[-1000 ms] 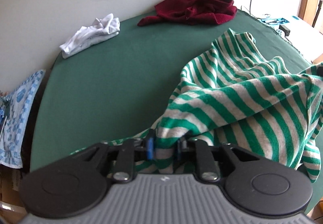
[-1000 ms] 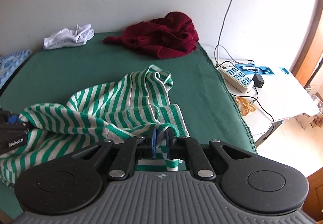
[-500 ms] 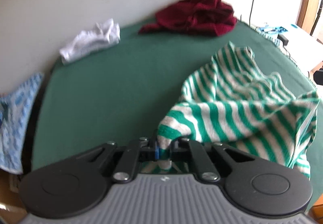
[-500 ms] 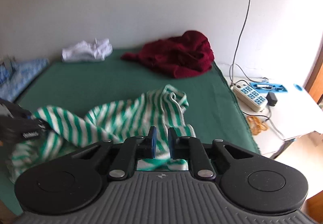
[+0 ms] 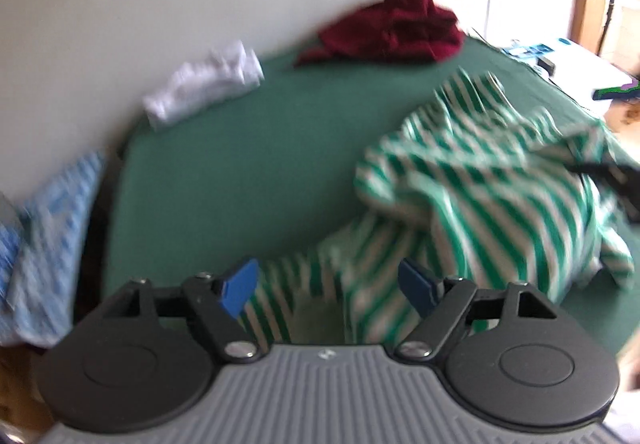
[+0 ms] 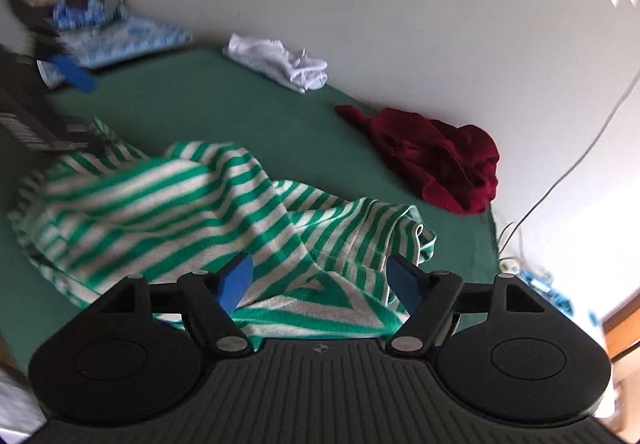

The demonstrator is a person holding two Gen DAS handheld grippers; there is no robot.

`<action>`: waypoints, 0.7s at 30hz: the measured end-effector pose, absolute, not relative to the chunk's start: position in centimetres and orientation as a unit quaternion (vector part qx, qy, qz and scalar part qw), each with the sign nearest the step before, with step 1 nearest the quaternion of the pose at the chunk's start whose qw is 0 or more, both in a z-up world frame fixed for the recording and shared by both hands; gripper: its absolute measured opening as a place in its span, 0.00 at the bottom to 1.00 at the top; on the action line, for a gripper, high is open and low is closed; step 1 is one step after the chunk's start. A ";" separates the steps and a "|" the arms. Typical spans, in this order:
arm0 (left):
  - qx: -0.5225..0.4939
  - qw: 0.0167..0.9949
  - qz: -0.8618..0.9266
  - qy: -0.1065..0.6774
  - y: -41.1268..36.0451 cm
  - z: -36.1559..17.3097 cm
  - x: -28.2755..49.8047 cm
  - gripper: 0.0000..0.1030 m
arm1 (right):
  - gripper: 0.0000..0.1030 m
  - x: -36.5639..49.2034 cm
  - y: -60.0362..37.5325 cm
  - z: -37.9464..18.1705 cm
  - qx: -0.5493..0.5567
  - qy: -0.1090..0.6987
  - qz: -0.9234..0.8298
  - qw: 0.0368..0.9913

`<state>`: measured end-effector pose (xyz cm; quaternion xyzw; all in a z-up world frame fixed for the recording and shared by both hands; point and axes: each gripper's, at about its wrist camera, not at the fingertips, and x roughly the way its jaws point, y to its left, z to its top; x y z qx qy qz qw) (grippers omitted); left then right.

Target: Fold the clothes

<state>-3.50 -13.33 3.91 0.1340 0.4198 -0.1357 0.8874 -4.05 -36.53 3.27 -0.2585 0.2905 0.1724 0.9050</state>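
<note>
A green-and-white striped garment (image 5: 480,184) lies crumpled on the green table cover (image 5: 240,164). My left gripper (image 5: 328,284) hovers over its near edge with jaws opening wide. Cloth shows between its blue pads (image 5: 240,288), but they do not press on it. My right gripper (image 6: 320,280) stands the same way over the striped garment (image 6: 160,196), jaws opening and pads clear of the fabric. The right wrist view is tilted. One blue pad (image 6: 74,74) of the left gripper shows at its far left.
A dark red garment (image 5: 392,32) and a white one (image 5: 204,84) lie bunched by the wall. A blue checked cloth (image 5: 44,236) hangs at the table's left end. A cable (image 6: 580,20) runs down the wall to a white side table (image 5: 580,56).
Both grippers were shut on the striped garment and have let it go, their jaws now wide apart. The garment has dropped onto the table. The right wrist view has rolled.
</note>
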 end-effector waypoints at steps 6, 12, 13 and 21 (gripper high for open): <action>0.100 0.876 -0.186 0.434 -12.5 1.8 -6.8 0.92 | 0.80 0.4 -36.3 1.2 -0.231 0.357 0.159 0.891; 0.140 0.870 -0.211 0.423 -15.7 -0.3 -7.3 0.93 | 0.10 1.8 -41.0 0.4 -0.058 0.447 0.161 0.878; 0.145 0.867 -0.210 0.428 -16.0 -1.0 -7.0 0.82 | 0.10 1.3 -41.6 0.7 -0.045 0.441 0.154 0.883; 0.164 0.869 -0.212 0.416 -18.0 0.2 -4.9 0.30 | 0.00 -3.1 -42.5 3.7 -0.140 0.346 0.069 0.925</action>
